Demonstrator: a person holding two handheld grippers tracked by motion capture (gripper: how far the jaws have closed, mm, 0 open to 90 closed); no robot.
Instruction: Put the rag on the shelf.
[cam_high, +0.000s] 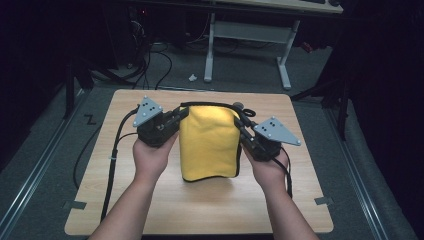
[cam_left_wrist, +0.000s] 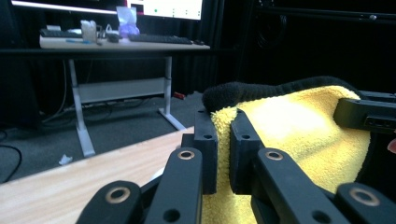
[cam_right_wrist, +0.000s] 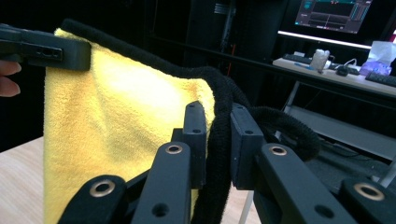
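Note:
A yellow towel (cam_high: 209, 142) with a black backing and black edge hangs between my two grippers above the wooden table (cam_high: 150, 200). Its lower end rests on or just above the tabletop. My left gripper (cam_high: 181, 114) is shut on the towel's top left corner; in the left gripper view its jaws pinch the yellow cloth (cam_left_wrist: 299, 126) at the left gripper (cam_left_wrist: 223, 140). My right gripper (cam_high: 241, 120) is shut on the top right corner, its jaws clamping the black edge (cam_right_wrist: 219, 140) in the right gripper view, right gripper (cam_right_wrist: 214, 135). The towel (cam_right_wrist: 121, 112) stretches taut between them.
Cables trail from both grippers across the table's left side (cam_high: 112, 150) and right side. Behind the table stands a white-legged desk (cam_high: 250, 35) with a keyboard and monitor (cam_left_wrist: 154, 7). Dark floor and rails surround the table.

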